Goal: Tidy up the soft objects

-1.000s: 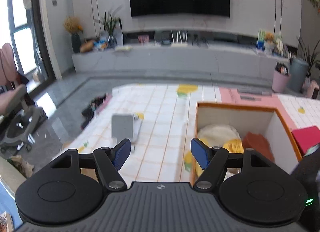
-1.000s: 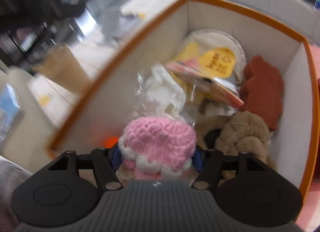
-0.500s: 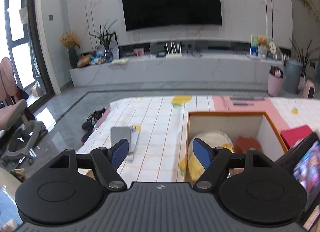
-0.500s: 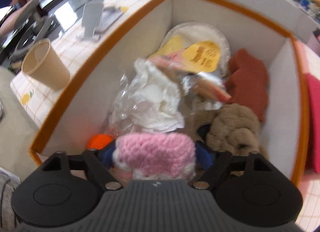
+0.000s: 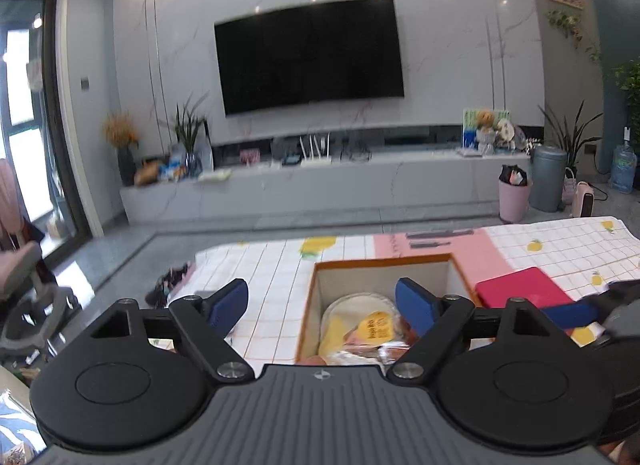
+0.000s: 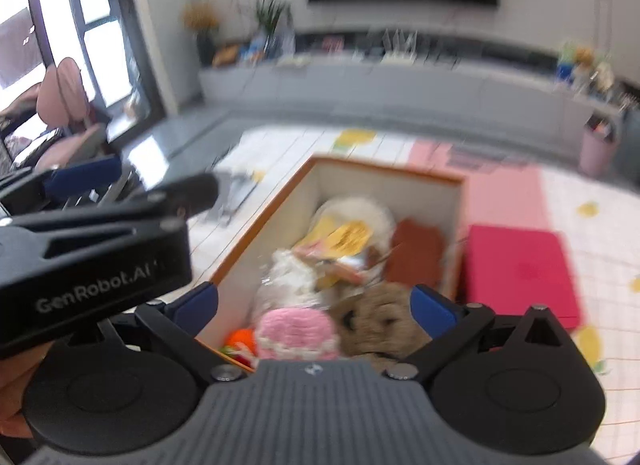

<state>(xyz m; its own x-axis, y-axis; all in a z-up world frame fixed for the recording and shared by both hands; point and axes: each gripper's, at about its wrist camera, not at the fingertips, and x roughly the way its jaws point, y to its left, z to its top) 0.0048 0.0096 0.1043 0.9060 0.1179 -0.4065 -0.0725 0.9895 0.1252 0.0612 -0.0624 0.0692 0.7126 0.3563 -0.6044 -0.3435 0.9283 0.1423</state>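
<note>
The pink knitted toy (image 6: 296,335) lies inside the orange-rimmed box (image 6: 384,171); right gripper (image 6: 314,305) fingers are opening, empty. Left gripper (image 5: 322,305) fingers are also opening, empty, above the table (image 5: 272,265).

Black claw (image 6: 314,301) bodies, blue pads (image 6: 432,311) (white "GenRobot.AI" lettering).

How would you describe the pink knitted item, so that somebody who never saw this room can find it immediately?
Look at the orange-rimmed box on the checked tablecloth. The pink knitted item lies inside, at the end nearest the camera, between a small orange thing and a brown plush toy. It alone is pink yarn with a cream scalloped edge.
</note>
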